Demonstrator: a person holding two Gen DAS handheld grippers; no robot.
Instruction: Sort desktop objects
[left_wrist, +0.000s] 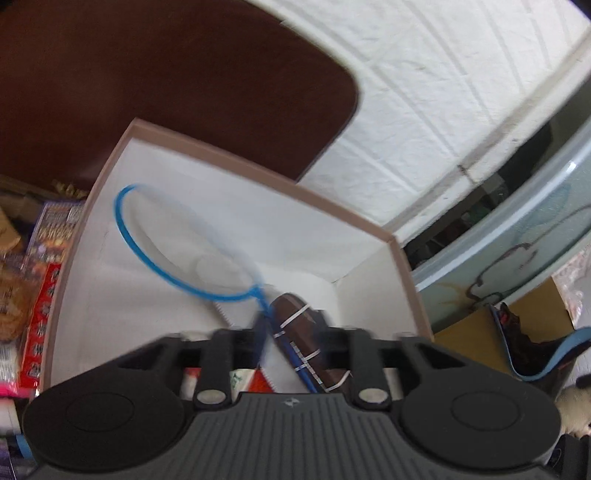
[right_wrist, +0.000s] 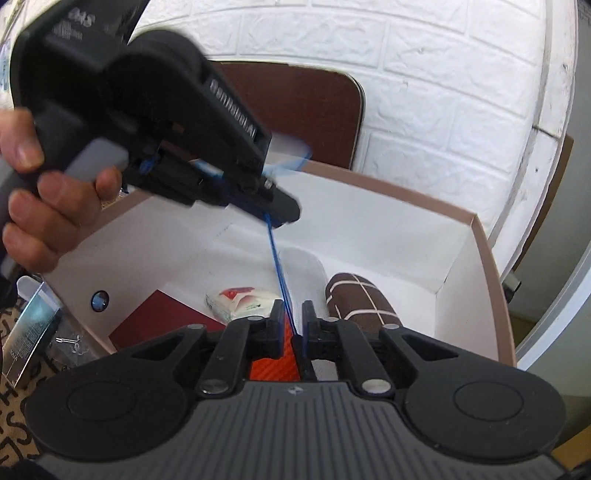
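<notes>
A small blue racket (left_wrist: 184, 243) with a thin blue shaft hangs over the open white box (left_wrist: 258, 236). My left gripper (left_wrist: 264, 332) is shut on its shaft, head pointing up and away. In the right wrist view the left gripper (right_wrist: 273, 210) sits above the box (right_wrist: 369, 229), and the blue shaft (right_wrist: 279, 273) runs down between my right gripper's (right_wrist: 291, 314) narrowly parted fingers; whether they pinch it is unclear. A brown checked roll (right_wrist: 360, 299), a tissue pack (right_wrist: 243, 302) and a red item (right_wrist: 159, 317) lie in the box.
A dark brown chair back (left_wrist: 177, 81) stands behind the box against a white brick wall (right_wrist: 424, 81). Snack packets (left_wrist: 40, 295) lie left of the box. A clear plastic case (right_wrist: 29, 321) lies at the lower left. A blue-edged object (left_wrist: 535, 350) sits right.
</notes>
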